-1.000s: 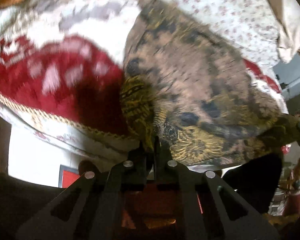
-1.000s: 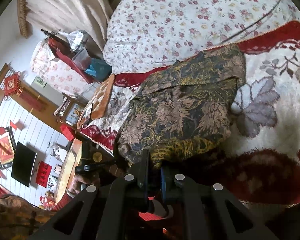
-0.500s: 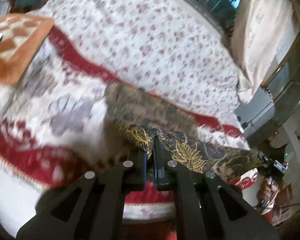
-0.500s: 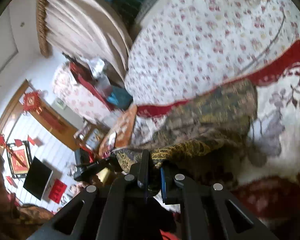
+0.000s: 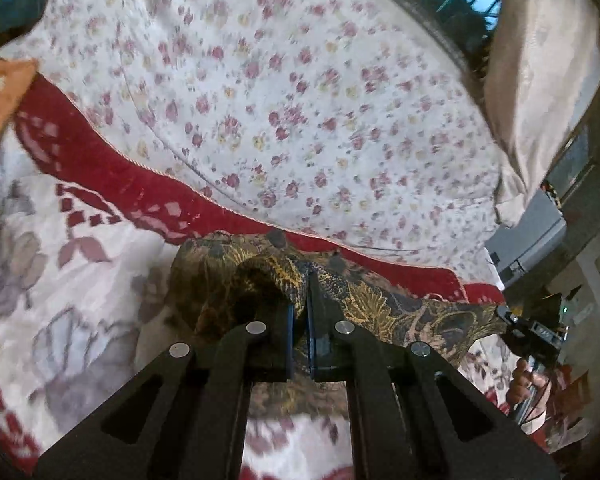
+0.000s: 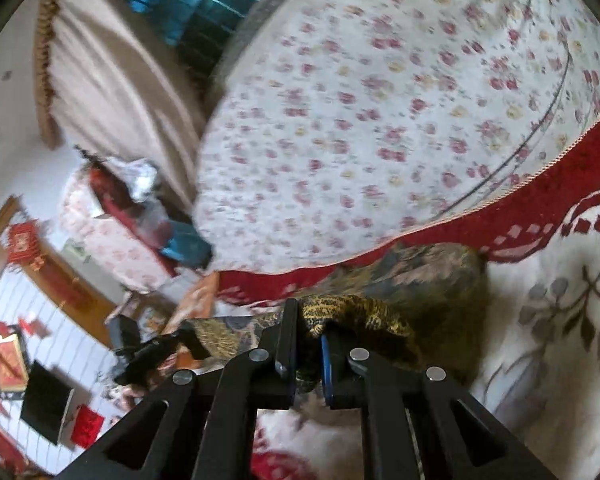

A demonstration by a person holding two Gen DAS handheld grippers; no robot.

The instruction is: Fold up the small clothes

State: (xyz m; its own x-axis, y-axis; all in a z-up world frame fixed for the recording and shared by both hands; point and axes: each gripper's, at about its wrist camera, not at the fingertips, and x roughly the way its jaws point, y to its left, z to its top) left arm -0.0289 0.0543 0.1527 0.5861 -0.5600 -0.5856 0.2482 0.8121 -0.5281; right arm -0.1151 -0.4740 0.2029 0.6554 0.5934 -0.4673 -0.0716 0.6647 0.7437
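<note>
A small dark garment with a gold and brown flower pattern hangs stretched between both grippers above a red and white blanket. My left gripper is shut on one edge of the garment, whose cloth runs right toward the other gripper held by a hand. In the right wrist view my right gripper is shut on a bunched gold-striped edge of the garment; the rest droops toward the blanket. The left gripper shows at the left.
A white quilt with small red flowers lies behind the blanket. An orange checked cushion sits at the left edge. Beige curtains and a window are behind; a cluttered chair, red decorations and a dark screen stand beside the bed.
Both grippers have lifted and carried the garment's near edge away toward the quilt, so the cloth that lay spread flat now hangs folded over. Both views tilted up to show the quilt and window.
</note>
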